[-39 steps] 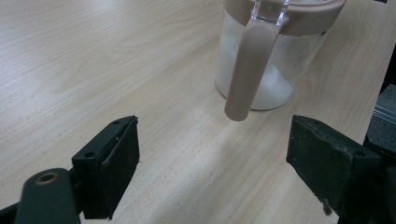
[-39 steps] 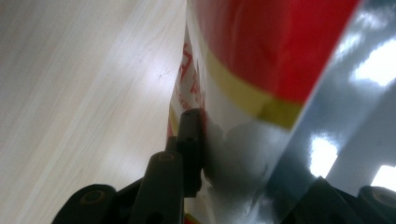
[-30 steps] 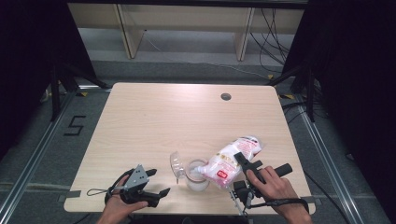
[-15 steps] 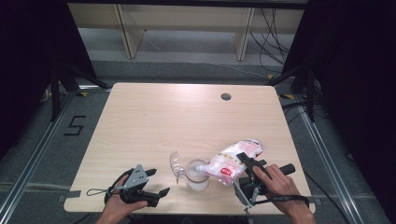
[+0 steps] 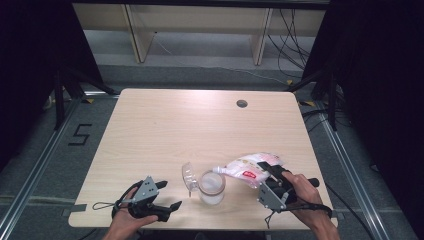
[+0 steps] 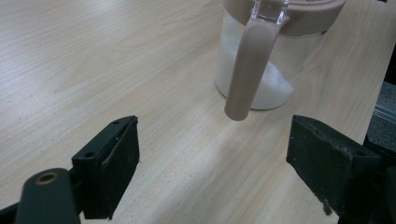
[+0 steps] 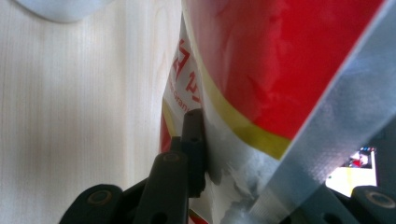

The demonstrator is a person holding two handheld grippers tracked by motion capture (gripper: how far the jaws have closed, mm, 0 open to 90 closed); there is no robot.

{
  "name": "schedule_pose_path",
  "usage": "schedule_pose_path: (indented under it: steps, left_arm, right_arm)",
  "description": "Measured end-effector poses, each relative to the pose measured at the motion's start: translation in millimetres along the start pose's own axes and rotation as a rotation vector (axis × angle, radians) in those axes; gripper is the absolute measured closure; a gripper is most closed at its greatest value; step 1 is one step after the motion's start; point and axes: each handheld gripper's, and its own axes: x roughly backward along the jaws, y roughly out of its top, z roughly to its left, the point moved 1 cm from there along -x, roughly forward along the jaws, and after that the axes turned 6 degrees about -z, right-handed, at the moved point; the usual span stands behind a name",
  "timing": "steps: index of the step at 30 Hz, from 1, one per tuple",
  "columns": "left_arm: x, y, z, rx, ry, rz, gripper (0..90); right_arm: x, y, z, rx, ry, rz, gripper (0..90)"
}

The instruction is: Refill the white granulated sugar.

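Note:
A clear jar [image 5: 212,188] with a beige rim stands near the table's front edge and holds white granules. Its clear lid [image 5: 188,176] is flipped open to the left. A red, white and yellow bag [image 5: 252,167] hangs tilted, its open corner over the jar's rim. My right gripper [image 5: 271,176] is shut on the bag's lower end; in the right gripper view the bag [image 7: 280,60] is pinched between the jaws of the right gripper [image 7: 280,172]. My left gripper [image 5: 170,195] rests open on the table left of the jar. In the left gripper view, the jar [image 6: 261,79] stands just beyond the left gripper [image 6: 212,158].
The wooden table [image 5: 200,130] has a round cable hole [image 5: 242,103] near its far edge. Shelving stands behind the table, with dark curtains on both sides. Metal floor rails run along the table's left and right.
My right gripper has shifted slightly with the bag, which now lies flatter with its open corner closer to the jar. The left gripper has not moved.

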Motion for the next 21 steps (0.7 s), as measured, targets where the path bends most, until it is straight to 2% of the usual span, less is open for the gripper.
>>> schedule_pose_path:
  steps: [1, 3, 4, 5, 7, 8, 9, 10, 11, 13, 16, 17, 18, 19, 21]
  left_arm:
    - [0.0, 0.0, 0.0, 0.0, 0.0, 0.0, 16.6]
    - [-0.4, -0.1, -0.1, 0.002, 0.001, -0.001, 16.6]
    - [-0.3, -0.1, -0.1, 0.002, 0.001, -0.001, 16.6]
    - [-0.1, 0.1, 0.0, 0.001, 0.001, 0.0, 16.6]
    - [0.3, 0.3, 0.3, -0.001, 0.002, 0.001, 16.6]
    - [0.4, 0.3, 0.4, -0.001, 0.001, 0.001, 16.6]
    - [0.3, 0.2, 0.1, 0.005, 0.002, -0.001, 16.6]
    - [0.4, 0.3, 0.1, 0.005, 0.003, -0.001, 16.6]
    - [0.7, 0.3, 0.6, -0.001, 0.008, 0.003, 16.6]
    - [0.8, 0.4, 0.6, 0.0, 0.007, 0.002, 16.6]
    - [0.7, 0.6, 0.4, -0.003, 0.003, -0.001, 16.6]
    - [0.7, 0.6, 0.2, 0.0, 0.003, -0.002, 16.6]
    - [1.1, 0.8, 0.0, -0.002, 0.007, 0.001, 16.6]
    - [1.2, 0.8, 0.1, -0.003, 0.007, 0.001, 16.6]
    - [1.1, 0.8, 0.1, -0.003, 0.007, 0.001, 16.6]
  right_arm:
    - [0.0, 0.0, 0.0, 0.0, 0.0, 0.0, 76.4]
    - [-0.9, -5.1, -1.6, -0.03, -0.009, -0.028, 76.5]
    - [-2.1, -6.0, -2.5, -0.024, -0.002, -0.039, 76.5]
    - [-2.7, -7.7, -0.9, -0.055, -0.004, -0.041, 76.6]
    - [-4.1, -9.9, 0.4, -0.086, 0.0, -0.031, 76.6]
    - [-6.3, -11.4, -2.2, -0.054, 0.0, -0.046, 76.7]
    - [-6.2, -12.3, 0.4, -0.105, -0.001, -0.035, 76.7]
    - [-7.1, -13.9, 0.7, -0.123, 0.001, -0.036, 76.7]
    - [-7.9, -15.6, -1.4, -0.101, -0.001, -0.05, 76.8]
    - [-8.4, -19.2, 1.4, -0.17, -0.005, -0.051, 76.9]
    - [-10.6, -24.4, -0.1, -0.2, -0.005, -0.071, 77.0]
    - [-10.4, -26.2, 1.4, -0.247, -0.007, -0.065, 77.1]
    - [-10.9, -28.2, 2.1, -0.267, -0.018, -0.069, 77.1]
    - [-11.3, -30.1, 2.6, -0.304, 0.0, -0.077, 77.1]
    - [-12.3, -35.2, 2.7, -0.315, -0.011, -0.092, 77.2]
